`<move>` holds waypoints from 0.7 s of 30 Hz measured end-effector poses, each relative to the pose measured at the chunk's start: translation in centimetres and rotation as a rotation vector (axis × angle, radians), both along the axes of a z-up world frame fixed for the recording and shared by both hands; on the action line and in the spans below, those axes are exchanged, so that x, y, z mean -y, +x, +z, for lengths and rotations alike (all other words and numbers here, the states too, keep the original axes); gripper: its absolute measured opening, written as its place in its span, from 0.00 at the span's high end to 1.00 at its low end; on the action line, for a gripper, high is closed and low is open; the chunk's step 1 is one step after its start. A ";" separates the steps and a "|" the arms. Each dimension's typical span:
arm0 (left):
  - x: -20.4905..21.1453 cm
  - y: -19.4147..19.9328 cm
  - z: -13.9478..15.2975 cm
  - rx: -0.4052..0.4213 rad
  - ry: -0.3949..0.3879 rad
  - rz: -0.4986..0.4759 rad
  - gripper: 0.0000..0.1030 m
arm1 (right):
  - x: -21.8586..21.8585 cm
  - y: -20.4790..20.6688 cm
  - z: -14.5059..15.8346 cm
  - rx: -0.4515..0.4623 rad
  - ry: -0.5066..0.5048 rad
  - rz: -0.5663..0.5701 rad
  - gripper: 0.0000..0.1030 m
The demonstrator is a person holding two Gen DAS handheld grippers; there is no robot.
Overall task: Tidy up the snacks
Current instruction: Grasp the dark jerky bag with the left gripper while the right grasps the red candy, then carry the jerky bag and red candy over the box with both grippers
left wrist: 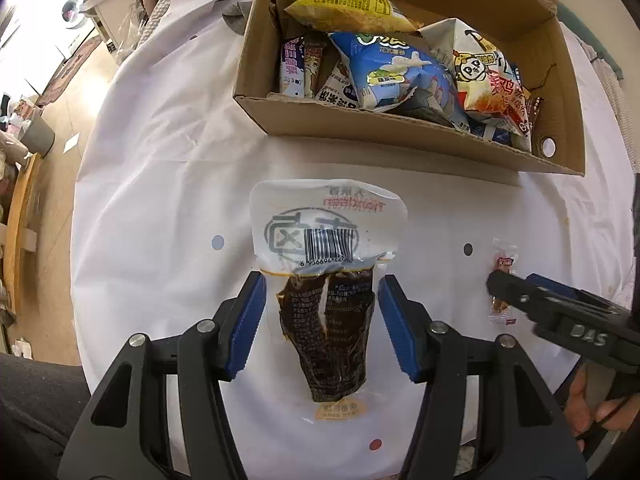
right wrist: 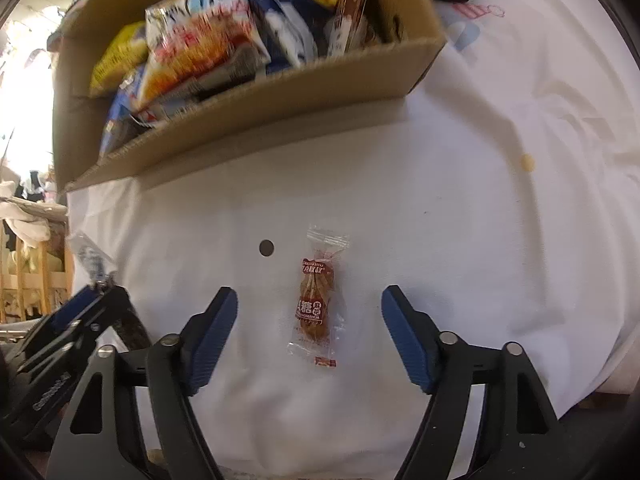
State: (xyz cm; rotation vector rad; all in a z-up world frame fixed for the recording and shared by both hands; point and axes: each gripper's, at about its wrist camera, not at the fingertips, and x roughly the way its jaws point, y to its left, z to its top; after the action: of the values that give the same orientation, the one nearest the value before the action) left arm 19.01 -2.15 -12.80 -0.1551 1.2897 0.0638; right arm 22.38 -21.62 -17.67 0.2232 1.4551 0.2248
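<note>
A clear pouch of dark braised meat with a barcode lies flat on the white tablecloth. My left gripper is open, its blue pads on either side of the pouch's lower half, not pinching it. A small red-labelled candy packet lies on the cloth between the open pads of my right gripper. It also shows in the left wrist view, partly behind the right gripper. A cardboard box behind holds several snack bags.
The box also shows in the right wrist view, tilted toward me. Small round dots mark the cloth. The table's left edge drops to a wooden floor with a grey bin. My left gripper shows at the left.
</note>
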 end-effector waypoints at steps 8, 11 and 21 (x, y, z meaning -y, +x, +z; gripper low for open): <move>-0.2 -0.4 0.6 0.033 0.030 -0.020 0.47 | -1.8 -0.4 -1.0 0.005 -0.164 0.113 0.65; -0.1 -0.4 0.8 0.045 0.043 -0.022 0.47 | -2.4 -0.6 -0.8 0.028 -0.197 0.154 0.81; -1.1 -1.4 1.8 0.099 0.063 -0.004 0.47 | -2.0 -2.3 3.1 0.144 -0.009 0.143 0.82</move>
State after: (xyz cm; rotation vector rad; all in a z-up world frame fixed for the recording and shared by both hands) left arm 17.63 -1.06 -11.05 -0.1006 1.1876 0.0916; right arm 20.06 -19.67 -14.56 0.0938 1.3298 0.3433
